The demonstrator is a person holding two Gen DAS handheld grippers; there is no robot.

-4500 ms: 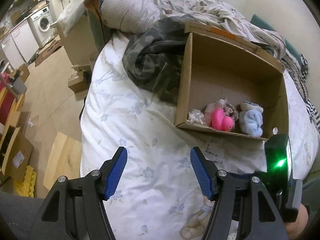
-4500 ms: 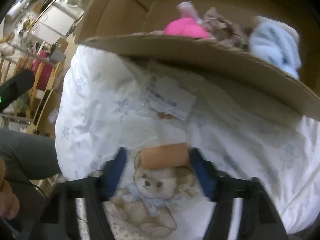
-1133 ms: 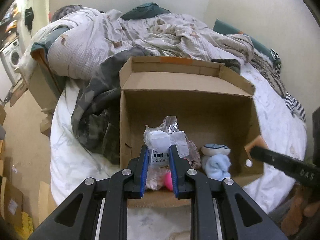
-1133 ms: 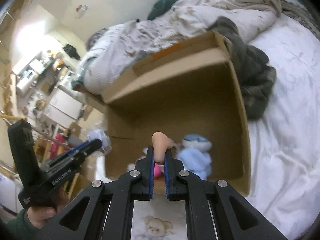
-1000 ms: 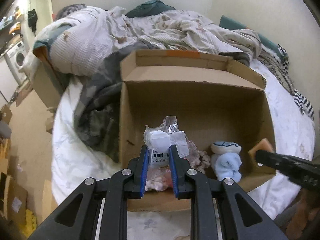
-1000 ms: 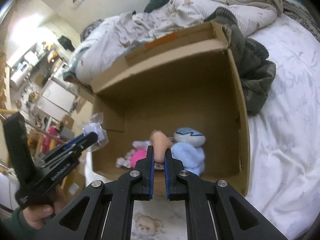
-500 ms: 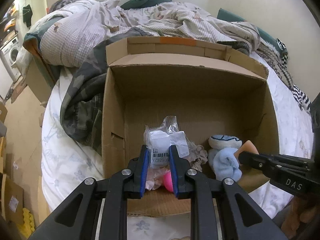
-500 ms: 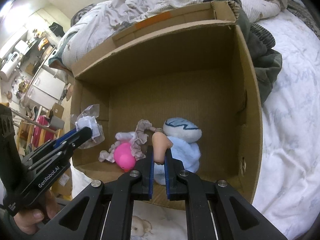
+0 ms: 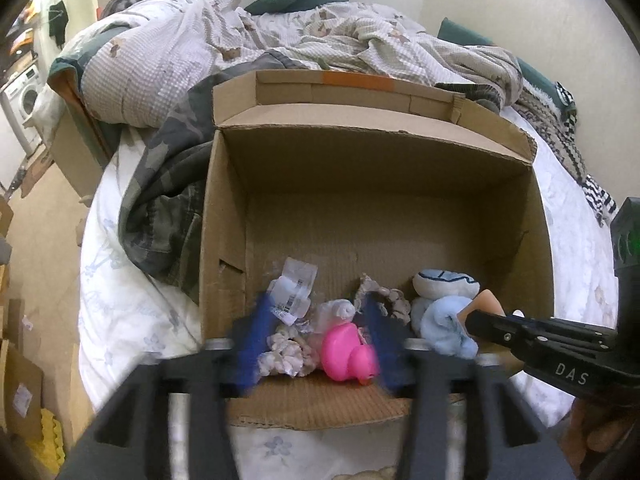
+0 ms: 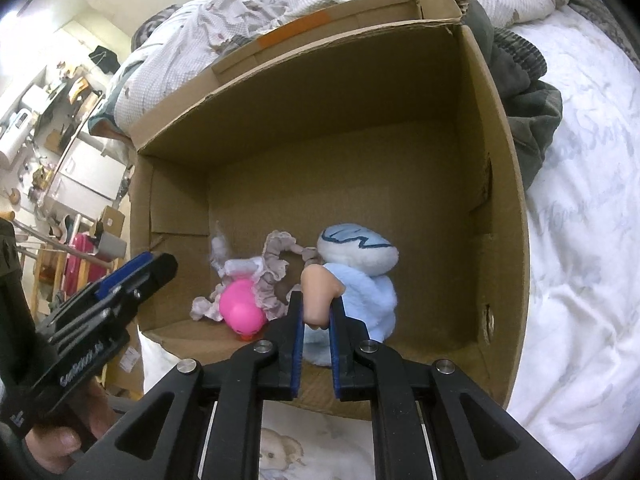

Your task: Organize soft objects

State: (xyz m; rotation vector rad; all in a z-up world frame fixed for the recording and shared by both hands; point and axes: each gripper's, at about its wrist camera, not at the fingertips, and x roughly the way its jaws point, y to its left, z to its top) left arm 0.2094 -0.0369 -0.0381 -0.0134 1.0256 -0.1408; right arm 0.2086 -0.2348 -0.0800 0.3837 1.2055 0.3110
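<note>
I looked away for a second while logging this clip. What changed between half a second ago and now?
The left claw opened and let go of the small plastic-wrapped packet, which now sits in the cardboard box beside the pink duck. The right claw stays shut on the tan soft piece, over the light blue plush. Box and toys have not moved.
</note>
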